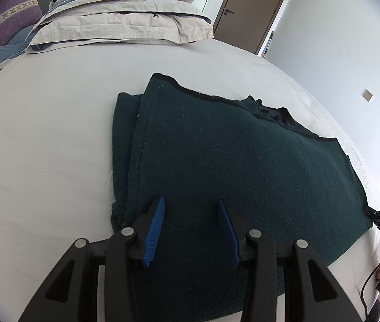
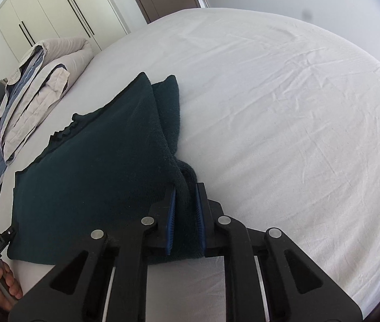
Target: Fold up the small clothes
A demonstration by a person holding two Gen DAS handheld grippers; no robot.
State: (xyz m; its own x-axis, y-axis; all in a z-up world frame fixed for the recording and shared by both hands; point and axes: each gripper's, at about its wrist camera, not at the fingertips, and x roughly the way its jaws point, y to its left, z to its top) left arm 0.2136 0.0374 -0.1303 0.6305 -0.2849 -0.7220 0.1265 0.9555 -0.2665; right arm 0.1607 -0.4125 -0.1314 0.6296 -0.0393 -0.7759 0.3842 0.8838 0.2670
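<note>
White bedsheet (image 2: 284,112) everywhere, dark green knit sweater (image 1: 216,161) mid-frame; my right gripper (image 2: 186,209) pinches its thick edge, left gripper (image 1: 191,228) gapes, so I'd guess layers slip unevenly.

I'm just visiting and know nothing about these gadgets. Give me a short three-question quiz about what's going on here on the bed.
1. True or false: the right gripper is clamped on a fold of the dark green garment.
2. Multiple choice: the left gripper is A) shut on the garment, B) open above the garment, C) holding a pillow.
3. Fill in: the garment lies on a white ____.

Key: 1 true; 2 B; 3 bed sheet.
</note>
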